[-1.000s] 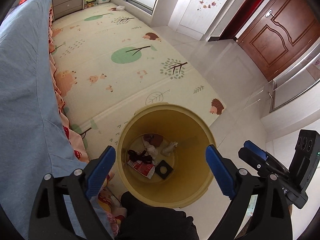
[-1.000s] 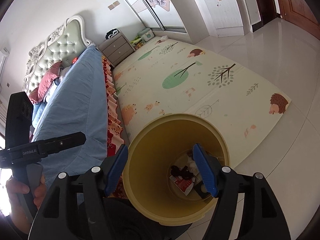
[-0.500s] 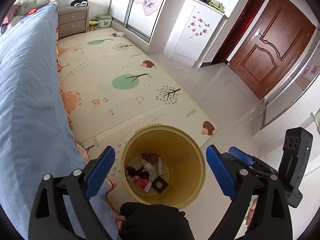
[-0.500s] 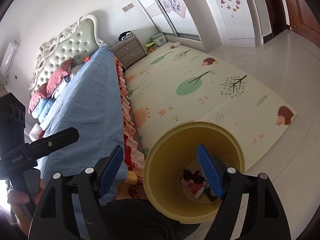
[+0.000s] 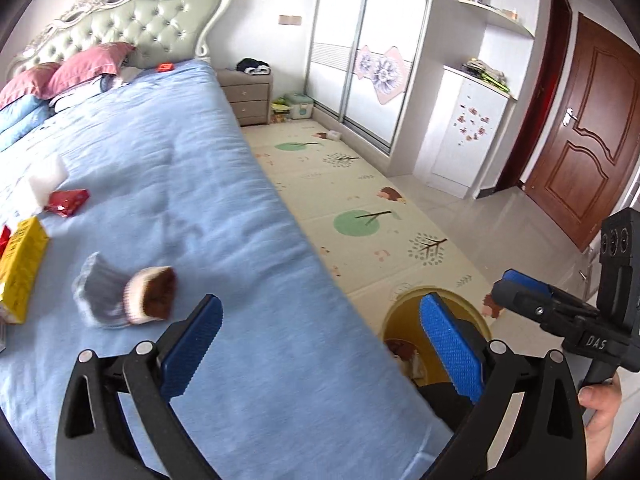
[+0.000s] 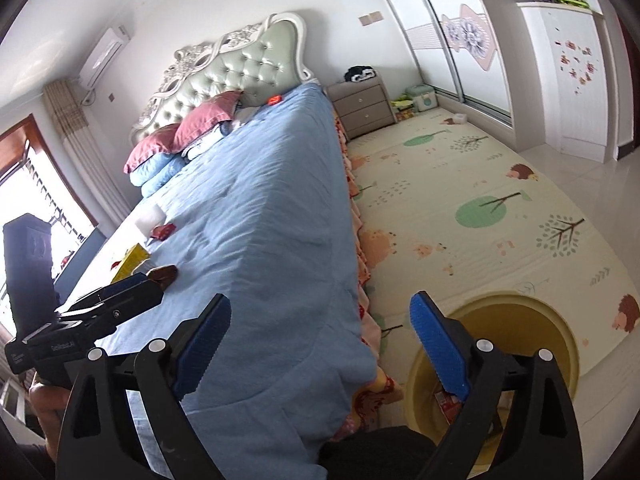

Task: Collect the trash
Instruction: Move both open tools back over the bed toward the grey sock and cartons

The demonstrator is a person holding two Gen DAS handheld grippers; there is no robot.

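A home bedroom: blue-quilted bed [image 5: 168,184], tufted headboard [image 5: 132,32], nightstand [image 5: 248,96], sliding wardrobe [image 5: 360,52].

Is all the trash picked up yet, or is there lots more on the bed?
Some is done: the yellow bin on the floor already holds scraps. Nothing is in hand; the left tongs and right tongs are both open. Left on the bed: a sock, a yellow box, a red wrapper and a white piece.
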